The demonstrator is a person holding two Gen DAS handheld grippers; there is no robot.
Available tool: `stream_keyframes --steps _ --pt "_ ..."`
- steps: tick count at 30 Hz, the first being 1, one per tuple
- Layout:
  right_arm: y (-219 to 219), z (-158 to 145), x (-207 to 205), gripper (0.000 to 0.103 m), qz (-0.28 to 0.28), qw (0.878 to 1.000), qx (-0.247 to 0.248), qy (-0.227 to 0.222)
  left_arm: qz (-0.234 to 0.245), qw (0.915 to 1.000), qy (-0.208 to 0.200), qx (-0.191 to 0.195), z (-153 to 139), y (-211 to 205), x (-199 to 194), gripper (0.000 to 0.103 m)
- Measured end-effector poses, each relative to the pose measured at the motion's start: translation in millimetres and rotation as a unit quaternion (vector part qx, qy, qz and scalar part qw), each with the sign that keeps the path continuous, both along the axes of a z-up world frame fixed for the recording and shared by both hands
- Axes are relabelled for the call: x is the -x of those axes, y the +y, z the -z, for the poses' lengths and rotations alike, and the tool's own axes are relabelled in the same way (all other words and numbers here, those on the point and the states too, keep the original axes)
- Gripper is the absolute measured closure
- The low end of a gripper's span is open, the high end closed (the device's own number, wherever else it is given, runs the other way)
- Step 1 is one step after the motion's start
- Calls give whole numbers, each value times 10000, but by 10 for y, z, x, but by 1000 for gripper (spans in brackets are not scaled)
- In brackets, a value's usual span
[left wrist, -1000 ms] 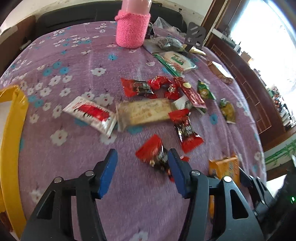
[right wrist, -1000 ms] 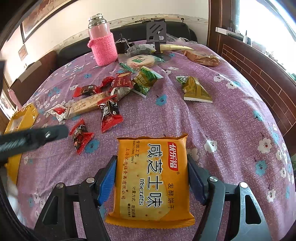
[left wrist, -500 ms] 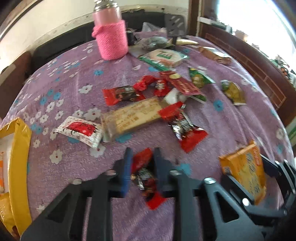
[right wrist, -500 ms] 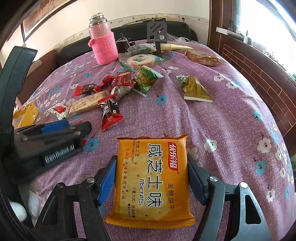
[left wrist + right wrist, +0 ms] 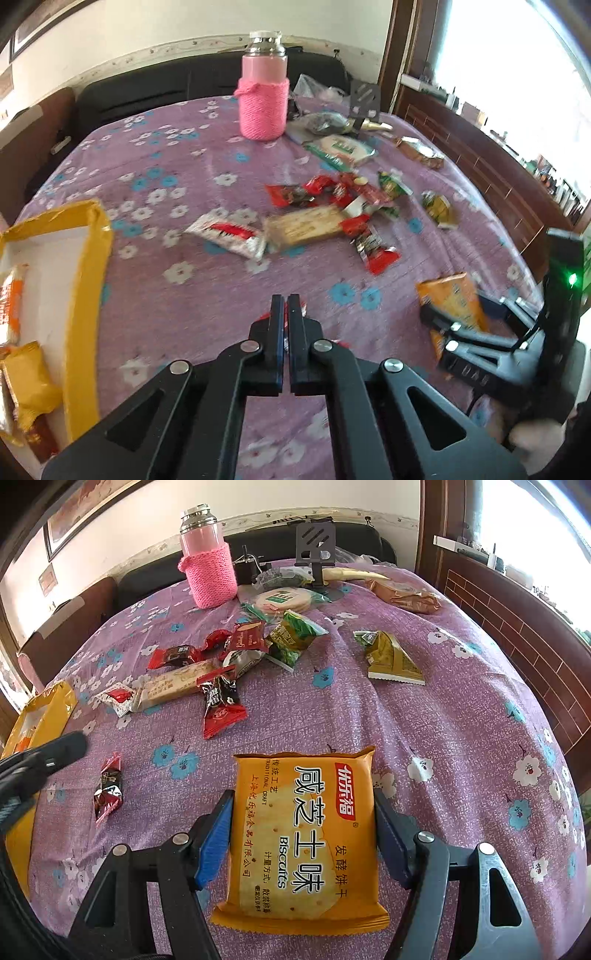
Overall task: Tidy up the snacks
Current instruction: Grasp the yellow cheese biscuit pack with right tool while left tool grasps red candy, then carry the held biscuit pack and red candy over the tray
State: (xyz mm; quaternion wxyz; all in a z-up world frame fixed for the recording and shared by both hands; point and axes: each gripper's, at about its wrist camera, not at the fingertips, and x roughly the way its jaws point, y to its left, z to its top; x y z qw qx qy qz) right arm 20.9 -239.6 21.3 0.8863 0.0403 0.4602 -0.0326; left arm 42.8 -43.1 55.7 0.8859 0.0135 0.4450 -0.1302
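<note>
The orange biscuit packet (image 5: 306, 834) is gripped between the blue pads of the right claw (image 5: 303, 834), above the purple floral table (image 5: 461, 720). A small red candy wrapper (image 5: 282, 334) is pinched in the closed left claw (image 5: 286, 310), beside the yellow box (image 5: 88, 280).

L hand-held gripper (image 5: 286, 301) closed since, lifted off red candy (image 5: 108, 789).
</note>
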Motion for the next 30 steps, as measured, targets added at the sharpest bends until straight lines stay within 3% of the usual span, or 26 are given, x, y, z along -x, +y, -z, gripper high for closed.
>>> stream_keyframes --steps 3,6,8,10,12,14,17,30 --pt "-4 0 -1 31 -9 10000 -11 0 -163 9996 200 75 118 23 -48 95" --pt "1 0 0 31 0 10000 -8 0 -182 9985 407 323 211 -5 -119 73" --pt "2 1 0 31 -2 10000 0 1 -138 9988 417 235 269 -96 -141 57" --pt "2 -3 1 31 -17 10000 8 2 -15 9993 356 -83 340 -232 -139 54" --pt "7 -5 1 31 -33 10000 10 8 48 9988 324 -365 405 -296 -124 53" --pt "10 -8 3 31 -56 10000 21 17 258 9990 204 -295 396 -317 -63 76" --pt "14 -7 6 31 -78 10000 31 21 253 9988 105 -412 364 -296 3 82" --pt "-1 -54 37 31 -154 9992 -361 -102 -344 9984 -433 -121 -195 389 590 83"
